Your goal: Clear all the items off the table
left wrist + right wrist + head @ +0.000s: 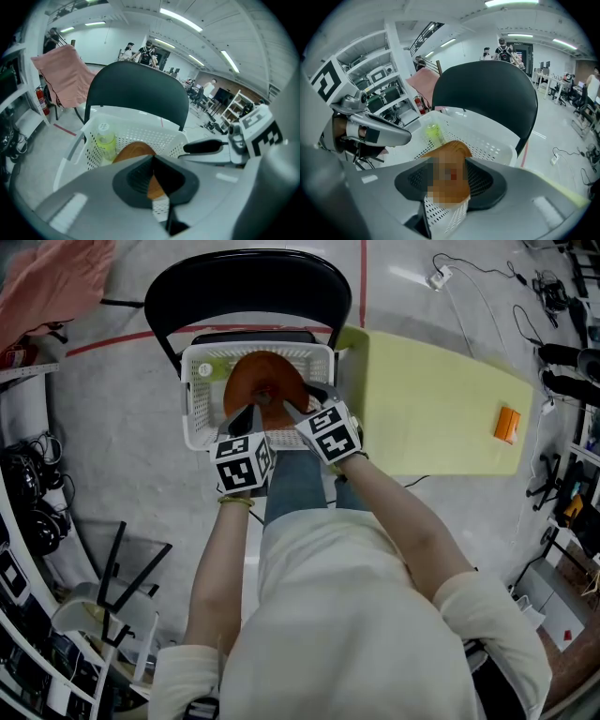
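Looks down on a white perforated basket (194,413) sitting on the seat of a black chair (248,282); finds a brown round plate (265,385) inside it, propped at a tilt, with a capped bottle (106,140) of yellow-green liquid upright in the basket's far left corner; has both grippers side by side over the basket's near rim, pointing steeply down into it; shows the left gripper (153,164) with jaws pressed together, pad against pad, gripping nothing, the plate's rim visible just beyond them; shows the right gripper (446,180) with jaws part-way apart, the plate's edge standing in the gap between the dark pads, with no clear squeeze on it; cannot tell whether either pad touches the plate; has a yellow-green table (441,409) just right of the chair, its near corner close against the basket's right side; carries on that table a small orange item (507,424) near the far right edge, well apart from both grippers; catches a pink cloth (52,277) draped at the upper left, away from the chair.
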The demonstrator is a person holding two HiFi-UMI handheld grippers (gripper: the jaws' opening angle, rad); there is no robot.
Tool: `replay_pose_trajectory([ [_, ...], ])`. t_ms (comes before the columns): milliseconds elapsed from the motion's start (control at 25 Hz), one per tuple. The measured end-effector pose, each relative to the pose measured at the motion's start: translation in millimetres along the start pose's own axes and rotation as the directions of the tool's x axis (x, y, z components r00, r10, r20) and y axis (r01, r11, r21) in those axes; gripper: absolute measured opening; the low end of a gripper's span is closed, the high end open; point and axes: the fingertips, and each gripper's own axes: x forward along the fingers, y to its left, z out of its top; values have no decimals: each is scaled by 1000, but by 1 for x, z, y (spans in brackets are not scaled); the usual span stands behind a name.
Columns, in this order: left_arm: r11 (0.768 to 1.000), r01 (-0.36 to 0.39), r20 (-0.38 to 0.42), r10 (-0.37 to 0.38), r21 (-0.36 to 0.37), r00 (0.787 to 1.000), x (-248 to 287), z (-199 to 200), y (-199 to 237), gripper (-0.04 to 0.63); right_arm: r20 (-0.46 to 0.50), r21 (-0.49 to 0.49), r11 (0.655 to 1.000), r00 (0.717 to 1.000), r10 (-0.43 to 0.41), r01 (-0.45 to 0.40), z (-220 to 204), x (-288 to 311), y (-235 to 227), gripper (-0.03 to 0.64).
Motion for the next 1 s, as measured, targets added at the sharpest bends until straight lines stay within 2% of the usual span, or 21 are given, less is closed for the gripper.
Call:
replay_pose_trajectory([
  [80, 1000, 3, 2, -3, 0, 1000, -2, 0, -1, 9, 9, 1, 1000, 1000, 0, 0, 1, -3, 2, 171],
  [120, 1000, 4, 3, -4, 1, 1000, -3, -1, -2, 9, 18, 0, 1000, 1000, 3, -3, 2, -5, 3, 132],
  [160, 1000, 5, 4, -5, 3, 1000, -3, -1, -3, 9, 30, -5, 1000, 1000, 6, -5, 3, -8, 4, 46],
  [200, 1000, 7, 4, -7, 6, 1000, -4, -1, -5, 9, 42, -12, 1000, 999, 6, -5, 5, -11, 4, -2],
  [600, 999, 27, 14, -28, 36, 1000, -9, -2, -11, 9, 73, -28, 999, 997, -29, 31, 5, -22, 8, -2],
  [1000, 996, 56, 9, -57, 64, 998, -17, -3, -21, 9, 105, 6, 999, 993, -44, 43, 5, -35, 13, -2],
])
